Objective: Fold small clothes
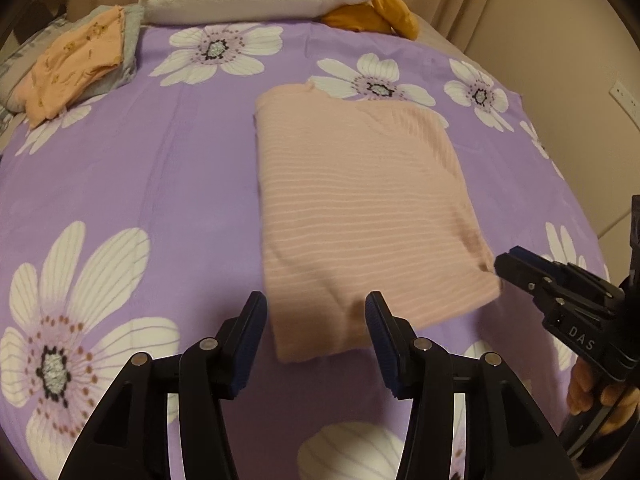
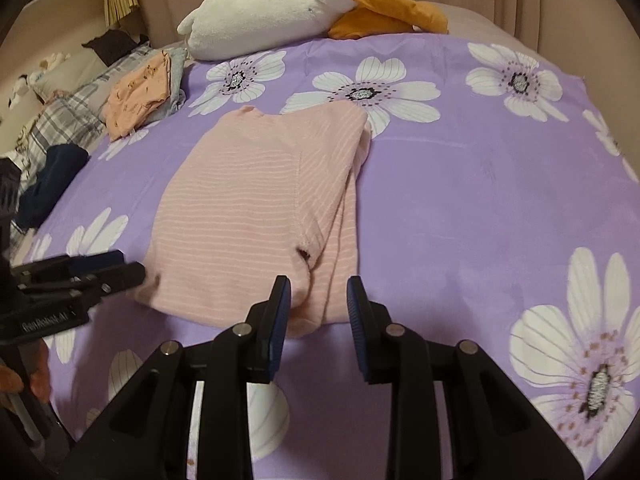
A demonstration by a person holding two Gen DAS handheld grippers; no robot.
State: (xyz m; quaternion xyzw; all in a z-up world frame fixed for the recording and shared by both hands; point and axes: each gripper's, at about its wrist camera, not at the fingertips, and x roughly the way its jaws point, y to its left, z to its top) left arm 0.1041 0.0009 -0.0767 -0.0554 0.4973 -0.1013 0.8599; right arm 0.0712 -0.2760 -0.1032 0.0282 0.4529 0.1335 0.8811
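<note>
Two grippers over a bed with a purple floral sheet (image 2: 460, 200); landmark is the pink striped top (image 1: 360, 208) lying flat on the sheet, folded lengthwise into a long panel with one sleeve laid over it.

Left gripper (image 1: 316, 312): fingers (image 1: 250, 320) moderately wide, straddling the near hem corner of the top. Pads not pressing cloth, nothing gripped. In the right wrist view the same gripper (image 2: 128, 266) shows side-on at the top's near left corner, tips just at the fabric edge; contact can't be told.

Right gripper (image 2: 318, 296): fingers (image 2: 280, 304) apart with a narrower gap, poised over the near right corner of the top where the sleeve fold ends. Nothing clamped. In the left wrist view it (image 1: 506, 264) sits at the top's near right corner, a hand (image 1: 592, 392) visible on its handle.

Beyond the top, far left: a folded peach printed garment (image 1: 76, 64) stacked on grey clothing. Directly behind the top, at the head of the bed: a white plush toy with orange feet (image 2: 288, 4). Left of the top, off the sheet: a dark navy garment (image 2: 52, 180) on plaid bedding (image 2: 76, 108).
</note>
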